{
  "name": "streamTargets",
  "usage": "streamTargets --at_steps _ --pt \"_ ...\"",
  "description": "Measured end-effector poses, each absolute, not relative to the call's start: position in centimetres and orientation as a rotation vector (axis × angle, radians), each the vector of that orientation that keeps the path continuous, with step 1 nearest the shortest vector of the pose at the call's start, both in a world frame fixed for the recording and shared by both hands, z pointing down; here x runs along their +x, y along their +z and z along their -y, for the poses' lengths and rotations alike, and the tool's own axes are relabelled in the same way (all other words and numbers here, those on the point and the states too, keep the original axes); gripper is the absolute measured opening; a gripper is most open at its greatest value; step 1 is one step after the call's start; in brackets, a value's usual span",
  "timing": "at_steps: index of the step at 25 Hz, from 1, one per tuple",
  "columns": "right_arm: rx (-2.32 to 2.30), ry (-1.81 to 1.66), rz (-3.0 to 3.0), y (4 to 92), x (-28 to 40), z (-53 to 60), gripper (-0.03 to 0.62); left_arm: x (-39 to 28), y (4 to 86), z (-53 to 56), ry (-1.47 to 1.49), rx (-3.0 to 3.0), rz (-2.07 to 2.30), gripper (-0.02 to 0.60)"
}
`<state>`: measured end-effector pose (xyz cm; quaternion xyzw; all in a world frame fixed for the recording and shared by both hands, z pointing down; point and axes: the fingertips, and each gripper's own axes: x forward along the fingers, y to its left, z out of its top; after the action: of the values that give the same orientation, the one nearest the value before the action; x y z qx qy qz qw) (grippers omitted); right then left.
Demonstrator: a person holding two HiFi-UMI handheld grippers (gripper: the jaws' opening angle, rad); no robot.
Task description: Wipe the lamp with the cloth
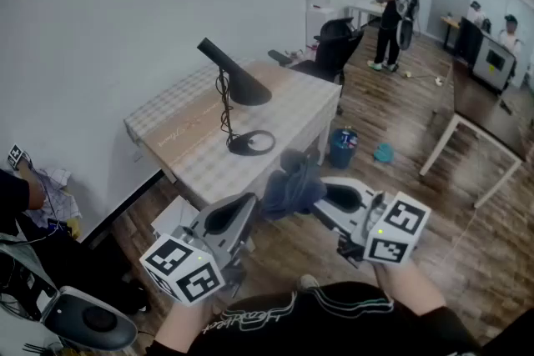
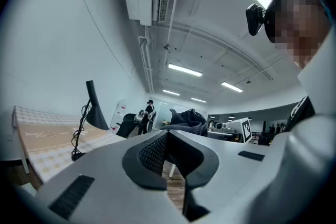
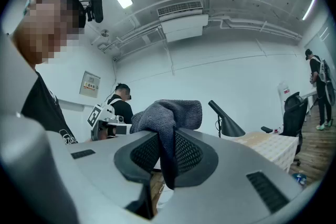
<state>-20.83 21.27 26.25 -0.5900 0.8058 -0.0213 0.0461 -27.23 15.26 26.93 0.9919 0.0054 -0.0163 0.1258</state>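
Right tongs [image 1: 321,198] clamped on grey cloth [image 1: 292,182]; left tongs [image 1: 249,211] closed, empty. Lamp [image 1: 238,83] on table [image 1: 294,108] ahead, slightly left, well apart, arm slanting up leftwards; forward reach with right tongs likely needed.

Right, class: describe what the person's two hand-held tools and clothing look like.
Both the left tool and the right tool are pale grey plastic shells with black mesh-textured pads inside the jaws. Each carries a white cube printed with black square markers: the left cube and the right cube. The person wears a black top with white lettering.
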Motion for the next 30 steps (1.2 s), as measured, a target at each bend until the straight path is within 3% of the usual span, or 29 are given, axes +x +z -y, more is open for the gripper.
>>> streamTargets --at_steps 17,30 --pt "-1.824 -0.114 -2.415 26.7 -17.3 -19.1 0.057 -24.4 27.4 -13.3 -0.025 2.875 -0.004 0.0" --pt "-1.808 -0.099 -2.504 27.5 -7.0 -9.9 0.057 -15.0 28.7 -4.6 0.009 2.844 0.149 0.0"
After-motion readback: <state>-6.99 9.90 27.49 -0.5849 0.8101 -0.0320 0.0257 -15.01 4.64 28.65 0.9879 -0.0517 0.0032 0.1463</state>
